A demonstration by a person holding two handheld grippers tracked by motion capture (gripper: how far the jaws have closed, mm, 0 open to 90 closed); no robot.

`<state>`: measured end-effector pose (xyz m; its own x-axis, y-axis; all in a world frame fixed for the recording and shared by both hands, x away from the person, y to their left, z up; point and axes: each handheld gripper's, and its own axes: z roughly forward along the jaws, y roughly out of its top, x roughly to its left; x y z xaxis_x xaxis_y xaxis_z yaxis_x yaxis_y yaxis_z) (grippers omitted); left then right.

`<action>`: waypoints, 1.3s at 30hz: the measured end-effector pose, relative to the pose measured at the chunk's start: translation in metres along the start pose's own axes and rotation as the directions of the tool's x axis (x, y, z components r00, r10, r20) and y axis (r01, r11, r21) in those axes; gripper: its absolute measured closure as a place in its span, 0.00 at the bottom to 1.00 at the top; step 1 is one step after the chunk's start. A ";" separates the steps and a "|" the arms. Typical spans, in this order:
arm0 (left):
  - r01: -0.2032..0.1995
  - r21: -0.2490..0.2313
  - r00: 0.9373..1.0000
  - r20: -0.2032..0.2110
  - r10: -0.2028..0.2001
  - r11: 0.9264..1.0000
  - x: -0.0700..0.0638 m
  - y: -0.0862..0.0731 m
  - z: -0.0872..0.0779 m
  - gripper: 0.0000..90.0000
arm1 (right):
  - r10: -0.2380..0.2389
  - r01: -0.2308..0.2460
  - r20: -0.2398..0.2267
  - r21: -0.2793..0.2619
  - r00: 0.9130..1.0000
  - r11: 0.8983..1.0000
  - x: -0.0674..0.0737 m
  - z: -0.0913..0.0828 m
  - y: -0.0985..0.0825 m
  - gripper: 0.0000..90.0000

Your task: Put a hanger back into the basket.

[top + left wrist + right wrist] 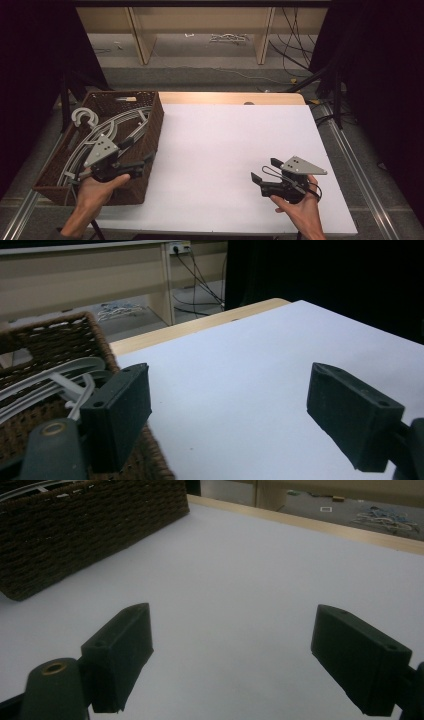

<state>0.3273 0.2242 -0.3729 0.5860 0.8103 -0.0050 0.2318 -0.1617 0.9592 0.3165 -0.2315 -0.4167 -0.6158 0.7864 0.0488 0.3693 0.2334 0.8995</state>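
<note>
Down at the lower left of the high view, the left tool (137, 159) hangs over the near right edge of a brown woven basket (150, 131), its jaws spread wide and gripping nothing. Inside the basket lie grey curved track pieces (102, 131) and a small grey C-shaped piece (84, 117). At the lower right, the right tool (265, 171) sits above the white desk (220, 150), well apart from the basket, jaws likewise released and empty.

wicker basket (150, 131), grey hangers (115, 125), white table (240, 150)
</note>
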 end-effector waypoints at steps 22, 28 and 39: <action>-0.070 -0.044 0.995 0.075 0.073 0.997 -0.049 -0.045 -0.006 0.19 | 0.030 -0.030 -0.050 -0.005 0.998 1.000 0.030 -0.013 -0.019 0.19; -0.097 -0.026 0.990 0.102 0.099 0.995 -0.058 -0.058 -0.004 0.19 | 0.039 -0.040 -0.036 -0.026 0.999 0.999 0.032 -0.022 -0.023 0.18; -0.086 -0.037 0.990 0.110 0.089 0.996 -0.061 -0.062 -0.001 0.19 | 0.050 -0.052 -0.048 -0.034 0.998 0.998 0.032 -0.025 -0.031 0.18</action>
<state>0.2759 0.1854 -0.4318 0.6861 0.7258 0.0497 0.1515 -0.2094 0.9660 0.2682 -0.2274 -0.4320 -0.6290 0.7688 0.1149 0.3769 0.1724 0.9101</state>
